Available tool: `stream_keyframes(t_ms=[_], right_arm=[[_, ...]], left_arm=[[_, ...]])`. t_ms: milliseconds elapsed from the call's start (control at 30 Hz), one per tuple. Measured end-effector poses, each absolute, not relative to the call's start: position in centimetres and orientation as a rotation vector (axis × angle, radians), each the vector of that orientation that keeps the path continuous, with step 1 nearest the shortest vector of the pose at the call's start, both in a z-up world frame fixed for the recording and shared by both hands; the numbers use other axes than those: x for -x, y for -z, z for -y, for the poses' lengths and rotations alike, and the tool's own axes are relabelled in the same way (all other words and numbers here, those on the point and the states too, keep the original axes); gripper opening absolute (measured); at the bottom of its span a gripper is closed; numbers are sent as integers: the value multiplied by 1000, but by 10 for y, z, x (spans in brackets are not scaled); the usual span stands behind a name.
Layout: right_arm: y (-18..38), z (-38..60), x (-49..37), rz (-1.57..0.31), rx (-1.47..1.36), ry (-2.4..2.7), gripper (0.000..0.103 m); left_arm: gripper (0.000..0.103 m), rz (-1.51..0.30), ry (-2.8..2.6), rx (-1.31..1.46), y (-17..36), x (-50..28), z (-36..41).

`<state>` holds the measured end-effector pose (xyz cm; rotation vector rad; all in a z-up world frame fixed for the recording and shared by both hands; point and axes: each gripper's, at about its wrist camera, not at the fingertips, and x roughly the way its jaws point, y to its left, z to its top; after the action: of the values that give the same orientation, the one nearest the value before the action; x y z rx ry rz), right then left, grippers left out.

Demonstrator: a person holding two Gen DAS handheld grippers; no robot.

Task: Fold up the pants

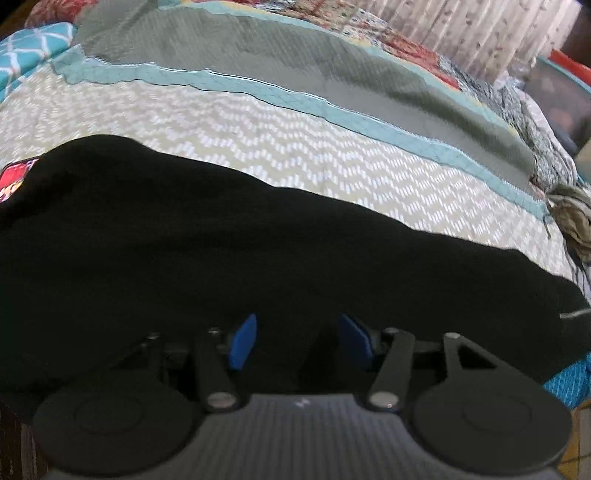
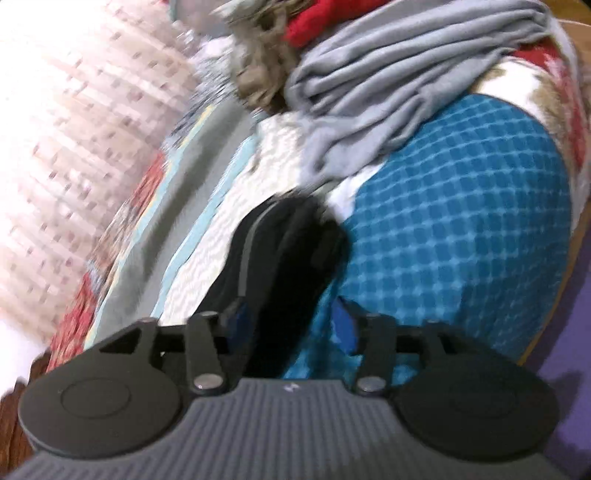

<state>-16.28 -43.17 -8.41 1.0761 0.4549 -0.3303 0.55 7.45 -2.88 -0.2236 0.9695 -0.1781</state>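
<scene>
Bed surface throughout: a quilt (image 1: 229, 147) with a pale zigzag panel, a teal border strip and a grey-green band beyond it; patchwork florals at the far edge.

Left tongs (image 1: 301, 341): blue pads (image 1: 242, 341) stand spread, black cloth filling the gap between them. Pads do not appear to press on the cloth, though black fabric on black linkage makes contact hard to judge.

Right tongs (image 2: 290, 326): pads also apart, one blue pad (image 2: 345, 326) over blue checked fabric (image 2: 461, 221), the other beside the black cloth. Frame is motion-blurred; cannot confirm any pinch, reads as spread.

Pants (image 1: 221, 251): black, matte, no visible creases in the dim tone. In the left wrist view they lie as one broad dark band across the quilt, running from the left edge to the right, upper edge a smooth curve against the zigzag panel. A thin pale line marks the cloth near its right end. In the right wrist view a narrow end of the pants (image 2: 288, 251) shows, with a grey stripe or piping curving along it, lying where zigzag panel meets blue checked fabric.

Further out: a crumpled grey garment (image 2: 388, 85) heaped past the pants' end, a brown-mottled cloth (image 2: 258, 74) and something red (image 2: 314, 22) behind it. Pale patterned curtain (image 1: 480, 29) at the back.
</scene>
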Motion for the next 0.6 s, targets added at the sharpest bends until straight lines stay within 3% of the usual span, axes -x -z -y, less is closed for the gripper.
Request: stream_keyframes(t_ms=[167,267,367,433,500,600], right_arm=[[76,448,154,-437,-1058,335,58],[69,449,147,-445,-980,349,28],[55,437,144,-409,-866,334,28],[56,437,140,-412,-833,323,35],[68,447,123,-449,-869,322,53],[88,462,107,-503,-971,295,49]], left_arm=[[53,-989,185,173,34,-7,-58],[55,-1000,171,147,39,-9,-50],[56,-996,168,122,40,-7,-46],[56,-995,168,103,40,-6,-44],[56,-996,164,100,40,-5,-44],[56,-1000,160,101,39,-5,-43]])
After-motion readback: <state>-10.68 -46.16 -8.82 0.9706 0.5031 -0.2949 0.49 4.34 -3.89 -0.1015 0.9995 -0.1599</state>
